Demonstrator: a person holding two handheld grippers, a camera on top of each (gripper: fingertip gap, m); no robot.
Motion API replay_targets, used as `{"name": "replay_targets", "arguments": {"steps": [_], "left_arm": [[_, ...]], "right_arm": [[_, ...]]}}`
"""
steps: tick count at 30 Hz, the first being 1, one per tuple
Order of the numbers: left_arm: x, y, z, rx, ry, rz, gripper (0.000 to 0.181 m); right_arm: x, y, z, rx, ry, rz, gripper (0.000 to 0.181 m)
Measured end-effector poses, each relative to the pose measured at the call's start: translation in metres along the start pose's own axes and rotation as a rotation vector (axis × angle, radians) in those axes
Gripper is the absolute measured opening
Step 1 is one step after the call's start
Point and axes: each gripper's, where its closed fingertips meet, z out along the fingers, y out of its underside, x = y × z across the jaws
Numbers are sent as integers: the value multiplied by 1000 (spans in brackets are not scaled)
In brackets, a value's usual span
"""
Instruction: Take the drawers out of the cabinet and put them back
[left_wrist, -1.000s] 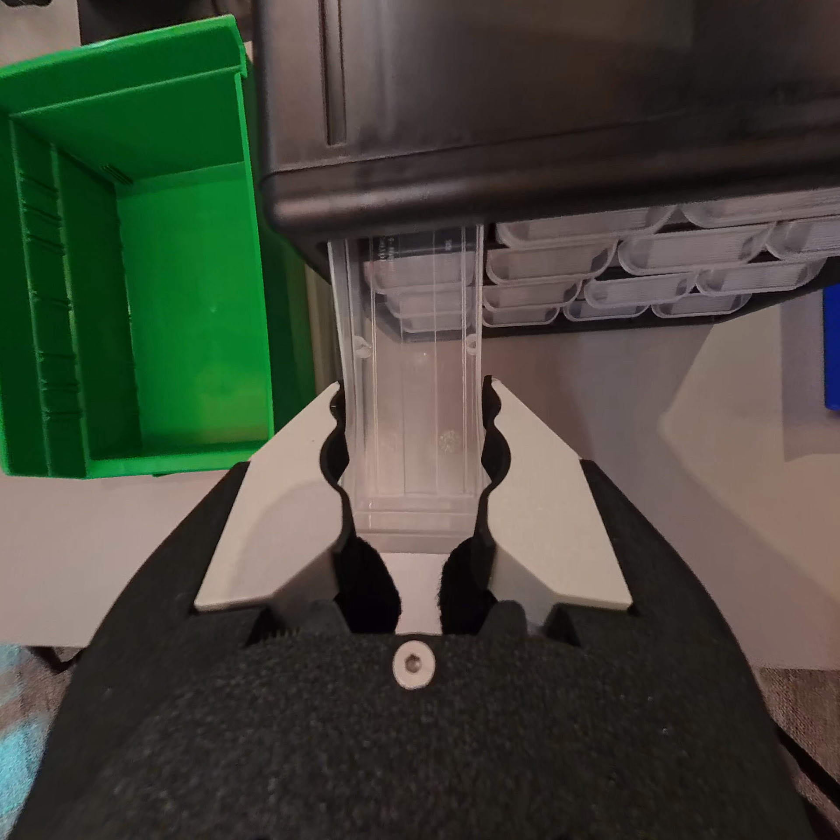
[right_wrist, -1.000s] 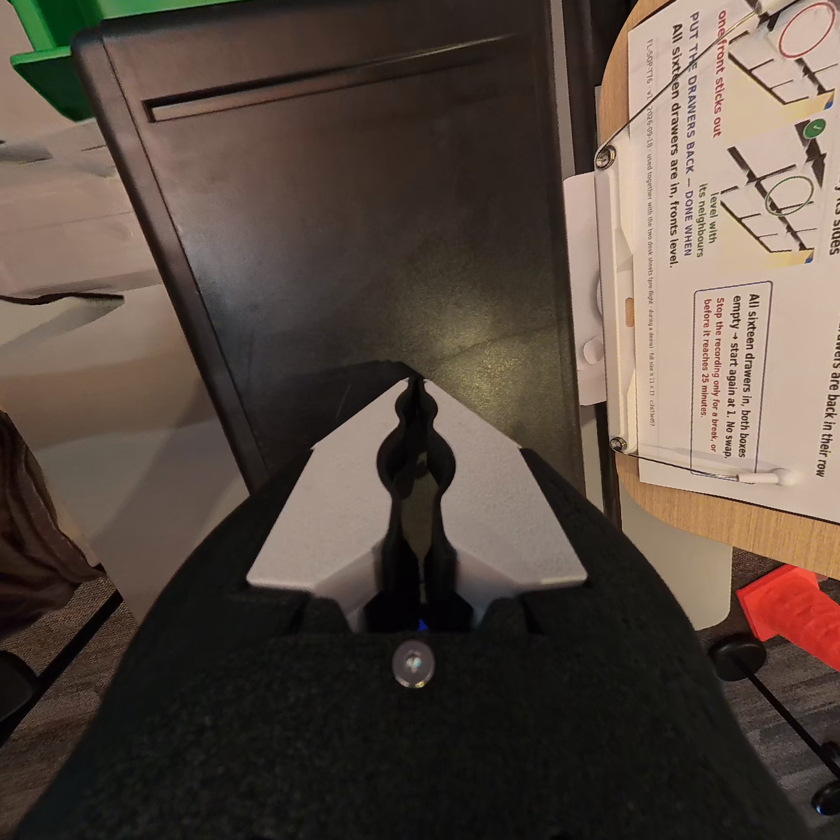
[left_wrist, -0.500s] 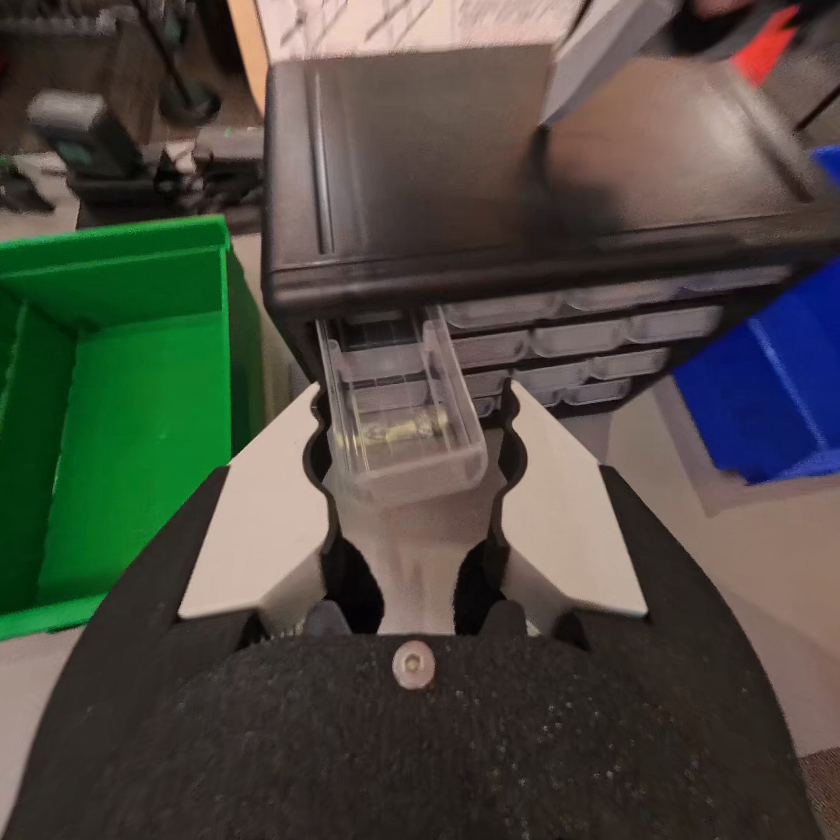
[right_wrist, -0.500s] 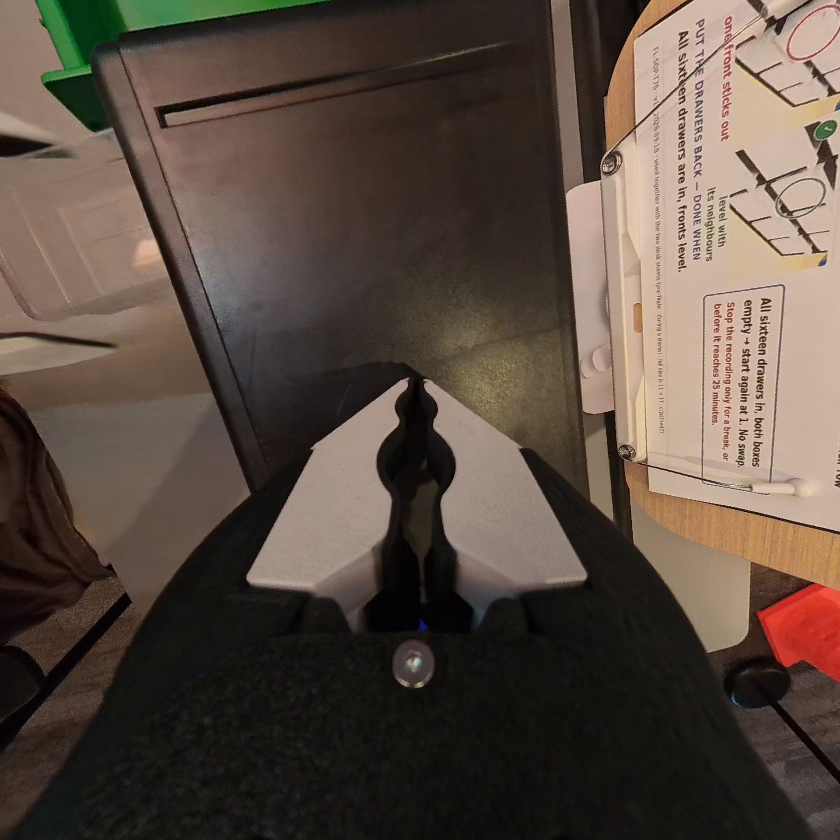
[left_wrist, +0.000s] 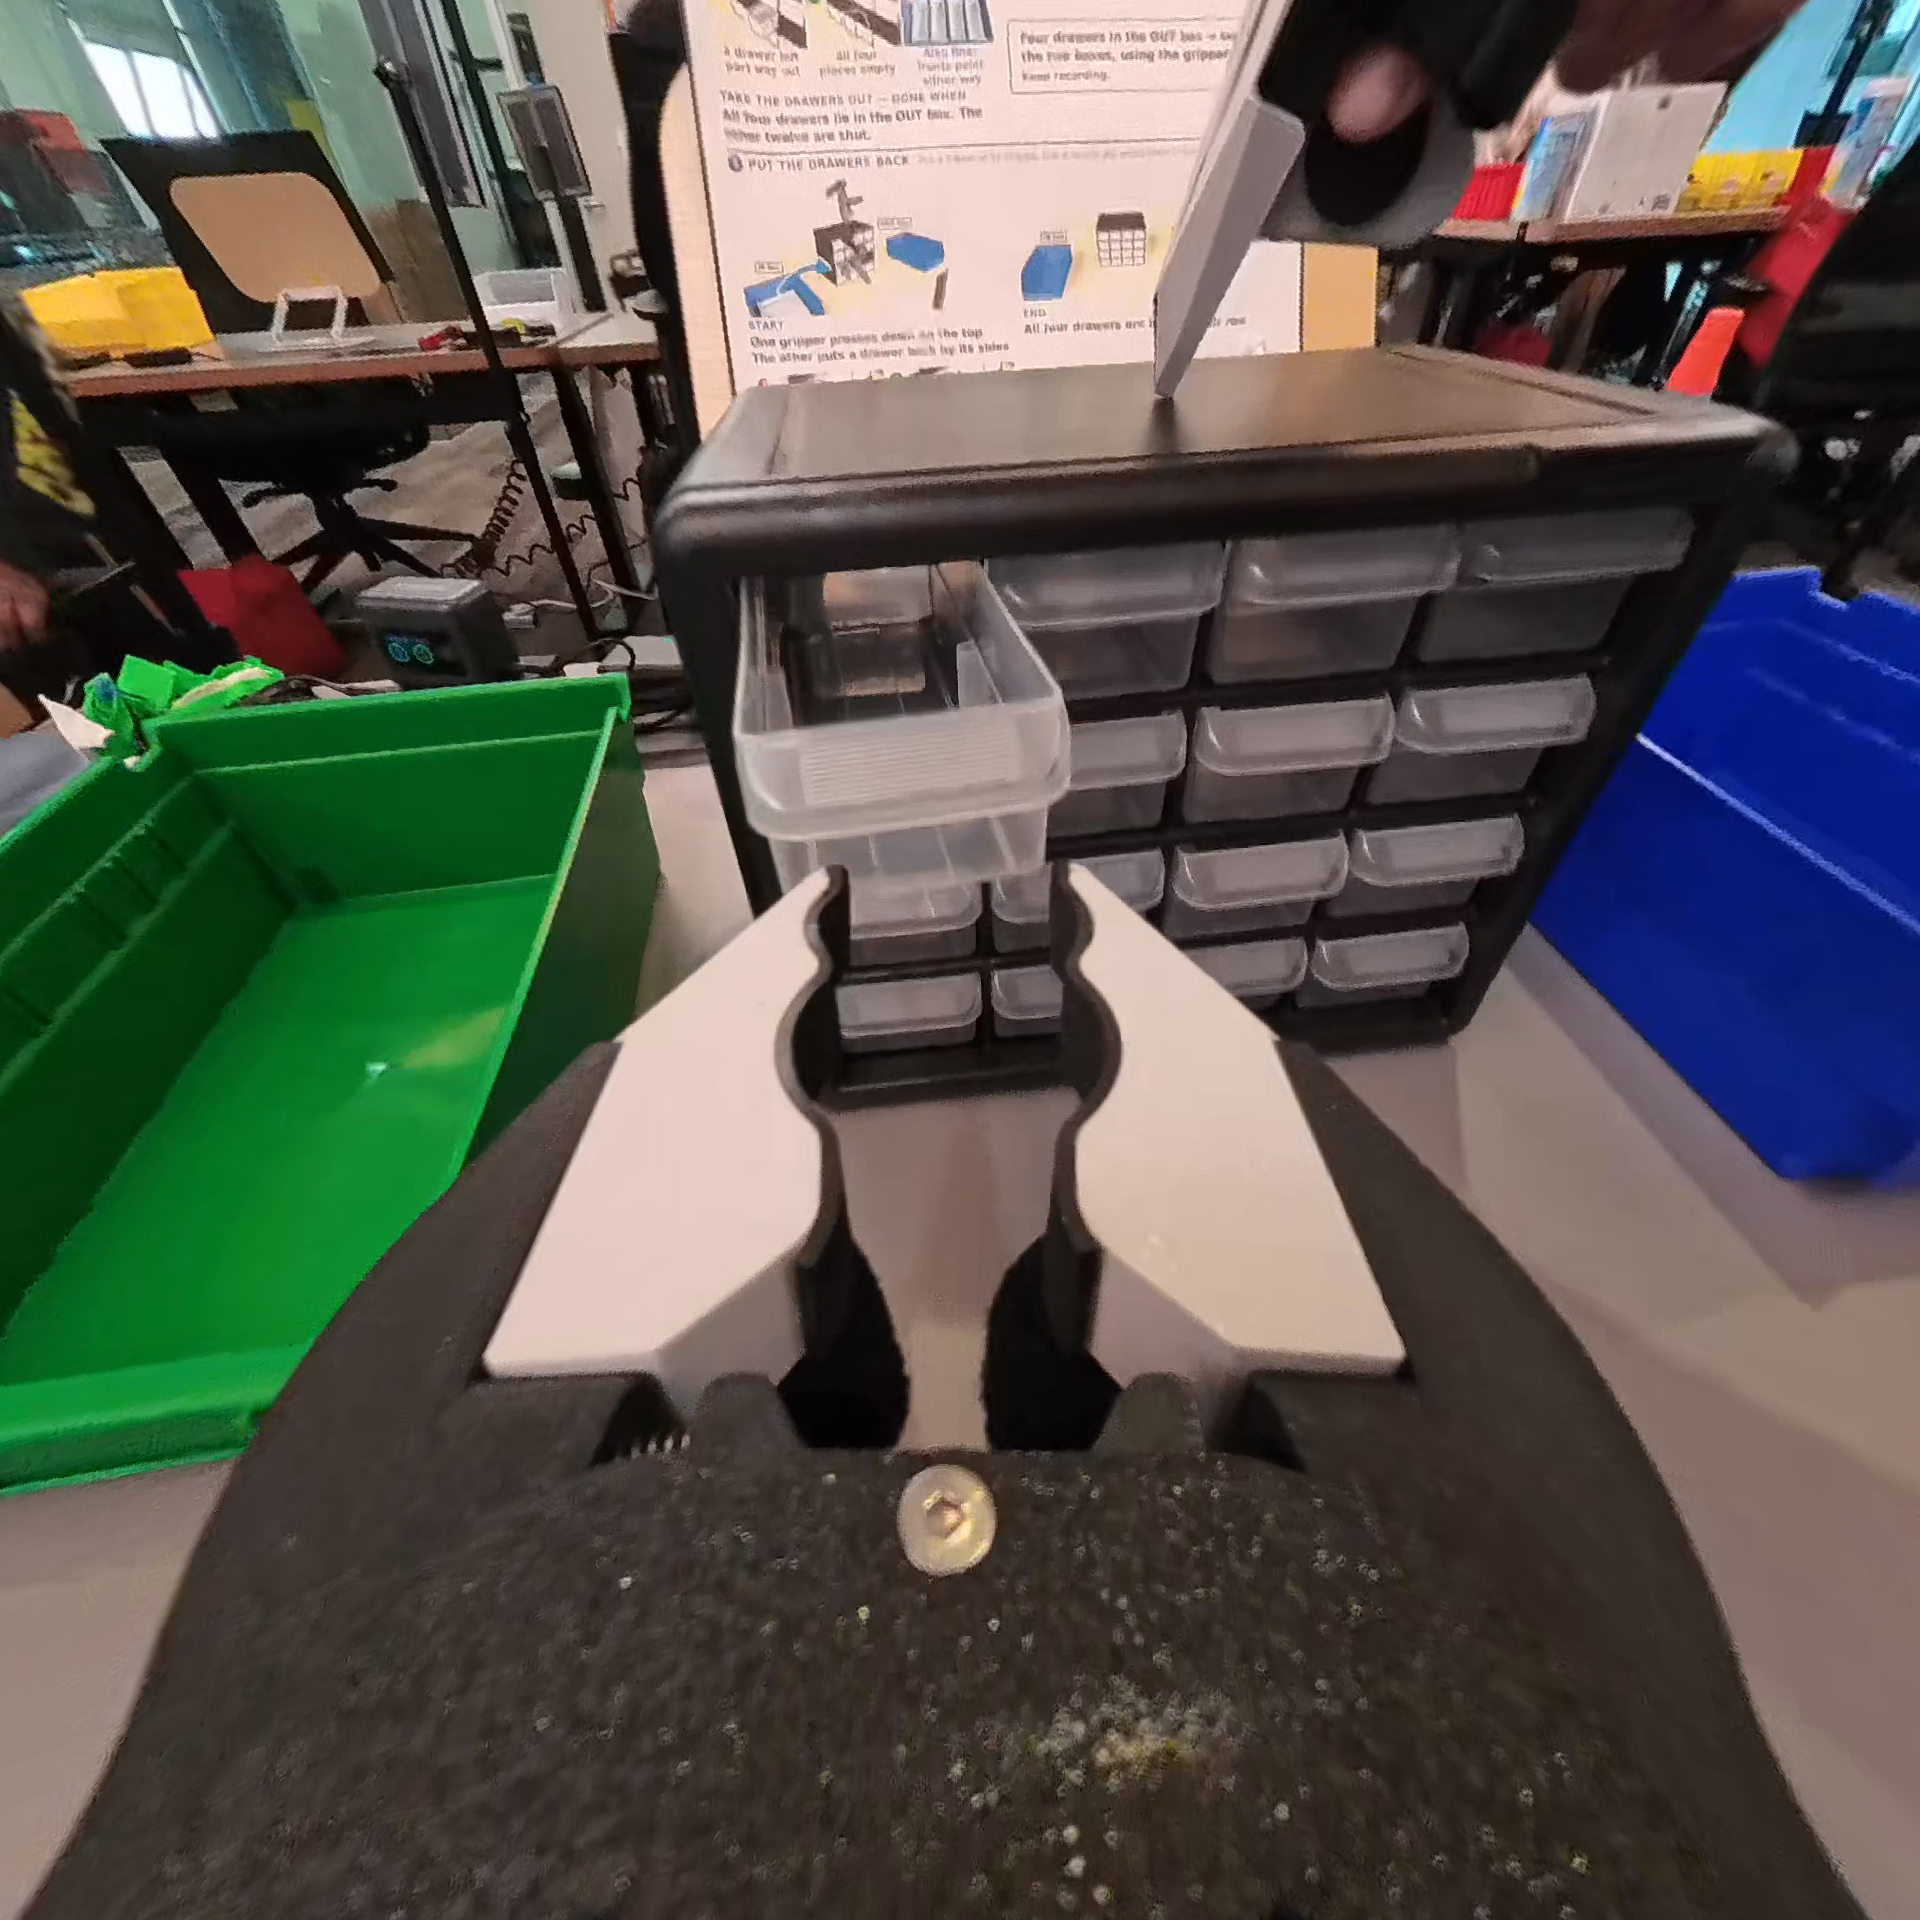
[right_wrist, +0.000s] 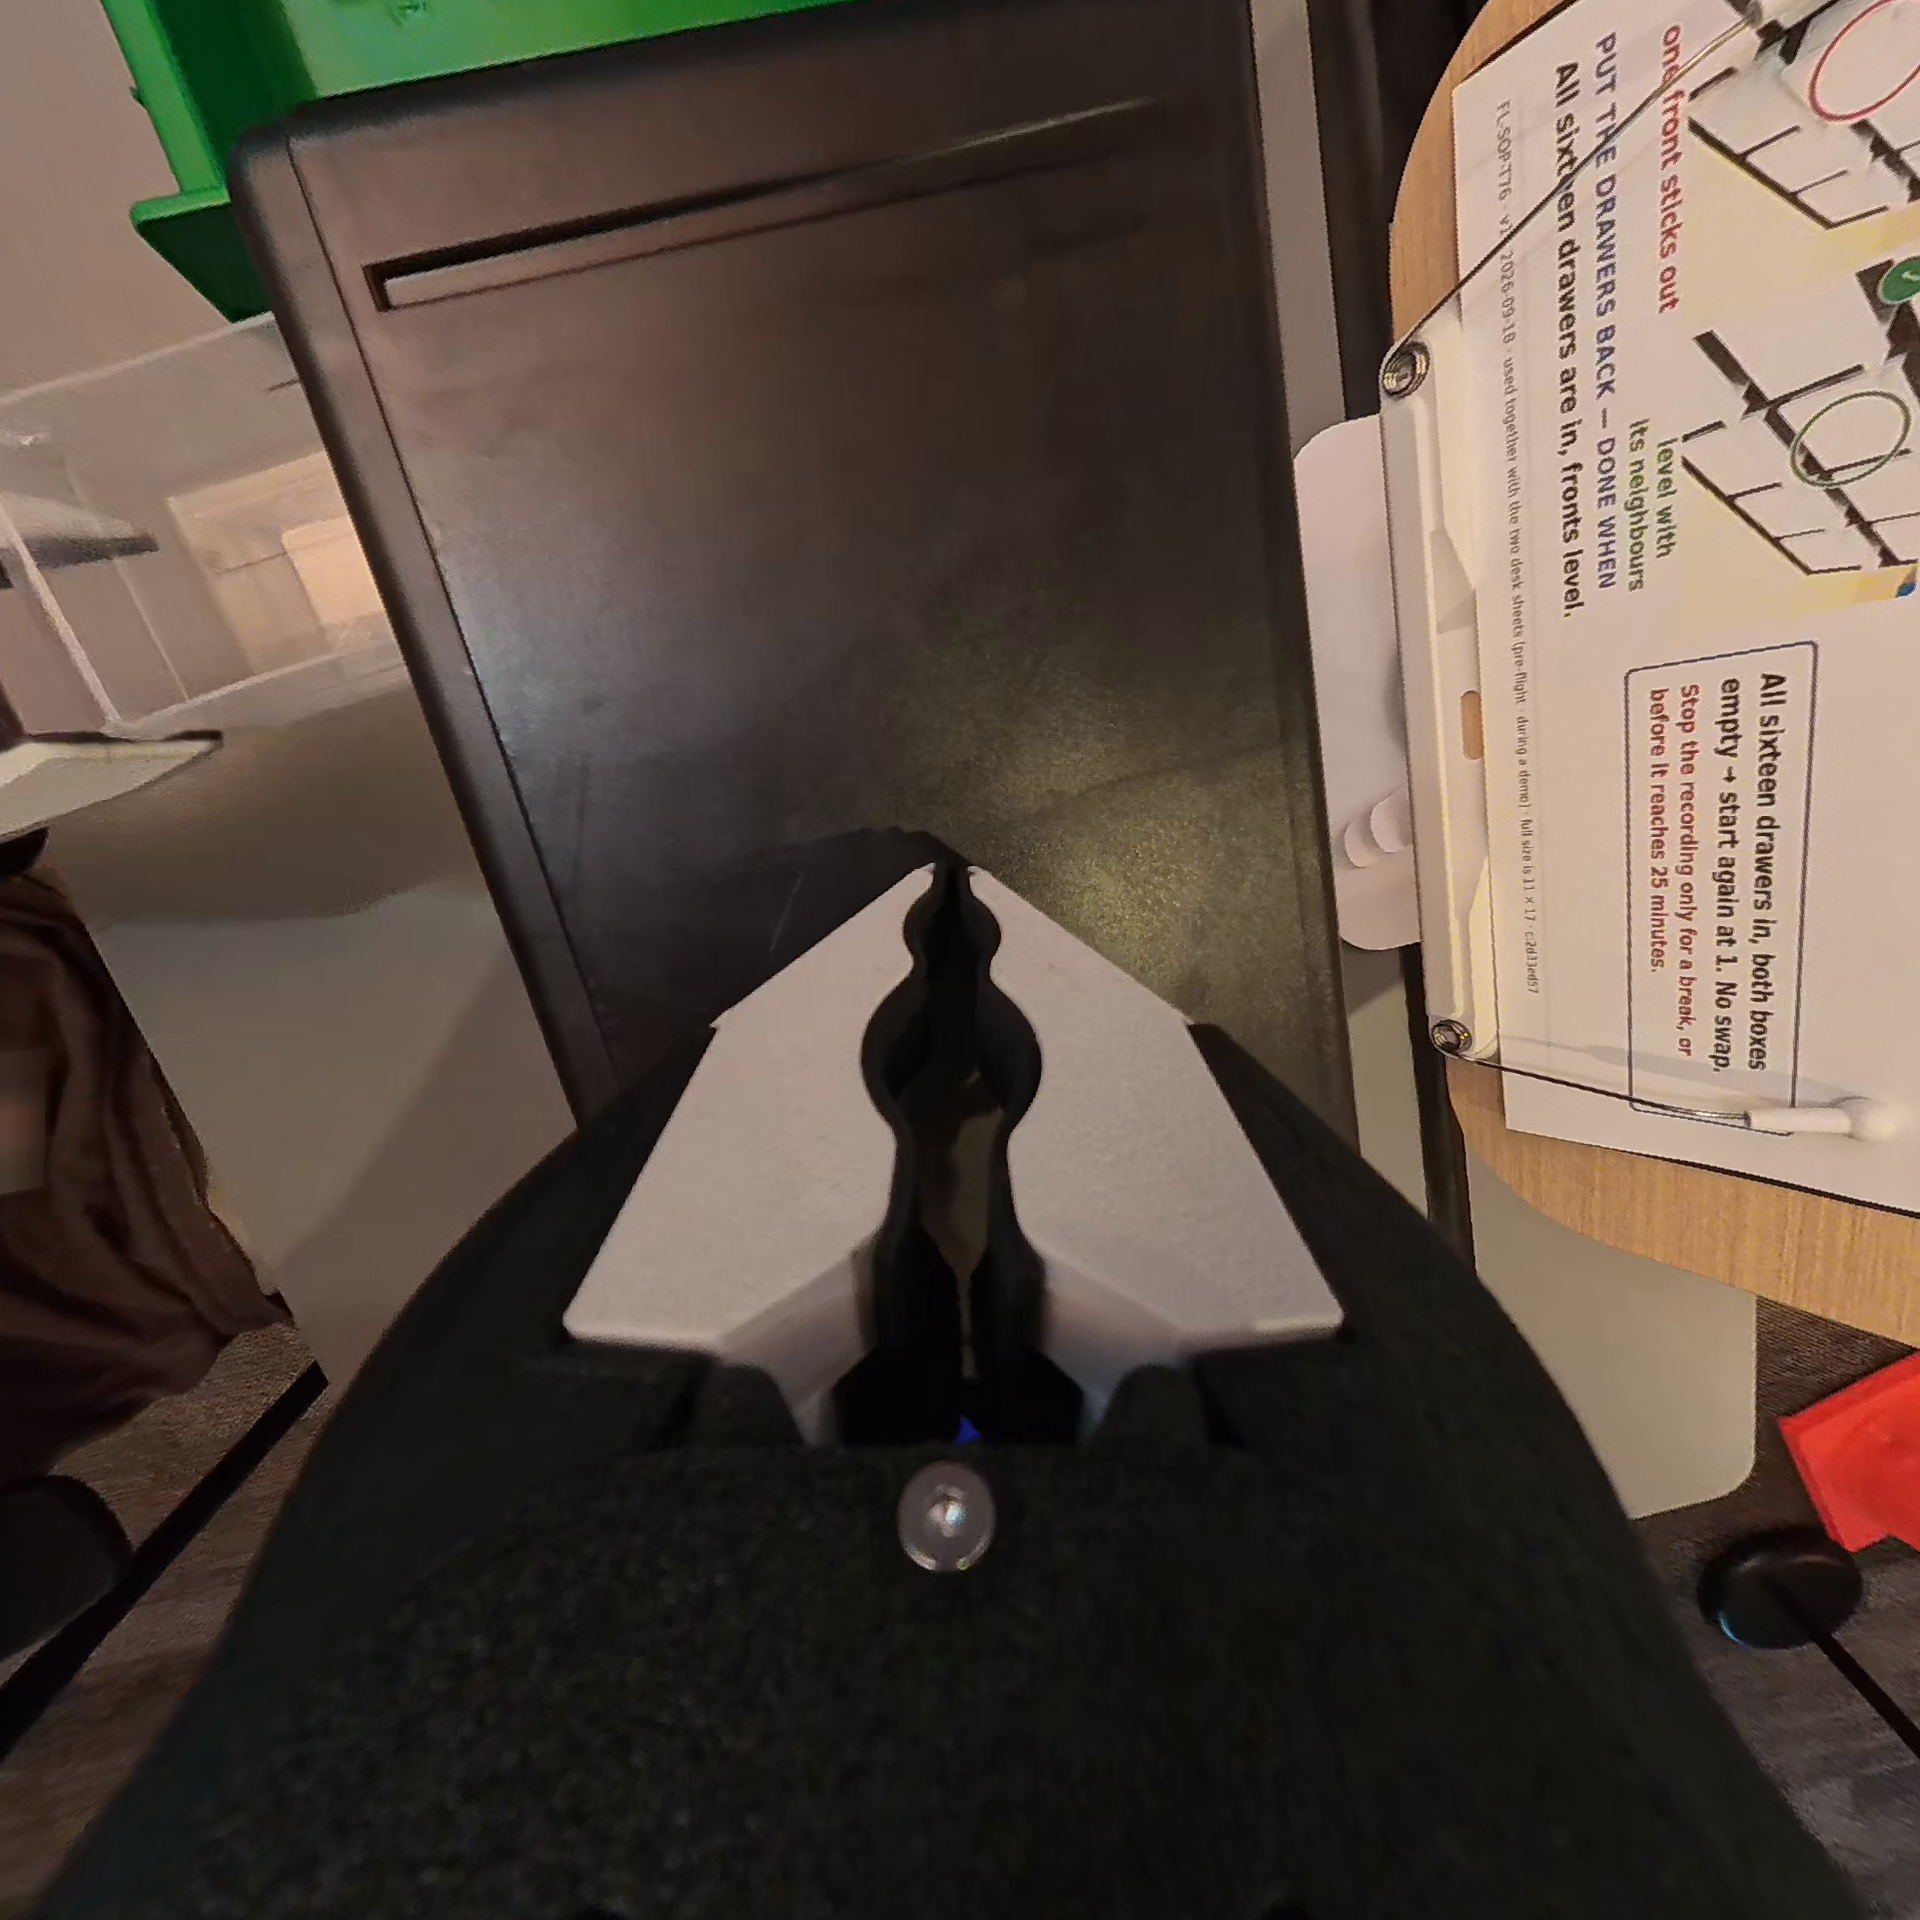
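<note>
The black cabinet (left_wrist: 1195, 457) holds rows of clear drawers. Its top-left clear drawer (left_wrist: 899, 748) sticks partly out of its slot; the other drawers sit flush. My left gripper (left_wrist: 951, 894) is open and empty, just in front of and below that drawer, not touching it. My right gripper (right_wrist: 951, 873) is shut with nothing between its fingers, its tips resting on the cabinet top (right_wrist: 831, 520). It also shows in the left wrist view (left_wrist: 1216, 270), pointing down onto the cabinet top.
An empty green bin (left_wrist: 291, 987) stands left of the cabinet and a blue bin (left_wrist: 1766, 883) stands right of it. An instruction sheet on a wooden board (right_wrist: 1662, 623) stands behind the cabinet. Desks, chairs and cables lie beyond.
My left gripper has let go of the clear drawer, drawn back from the cabinet and swung level. The drawer stays partly in the top-left slot. My right gripper has held its place.
</note>
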Motion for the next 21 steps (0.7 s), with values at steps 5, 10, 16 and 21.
{"name": "replay_targets", "arguments": {"steps": [5, 10, 16, 21], "left_arm": [[-5, -10, 26, 27, -21, -17, 35], [-10, -13, 52, 23, 1, -48, 36], [-11, -17, 68, 41, 49, -72, 35], [-9, -17, 77, 49, 79, -67, 32]], "right_arm": [[0, 0, 0, -31, 24, -7, 1], [0, 0, 0, -75, 27, -9, 0], [1, 0, 0, -90, 14, 17, 0], [1, 1, 0, -96, 1, 51, 0]]}}
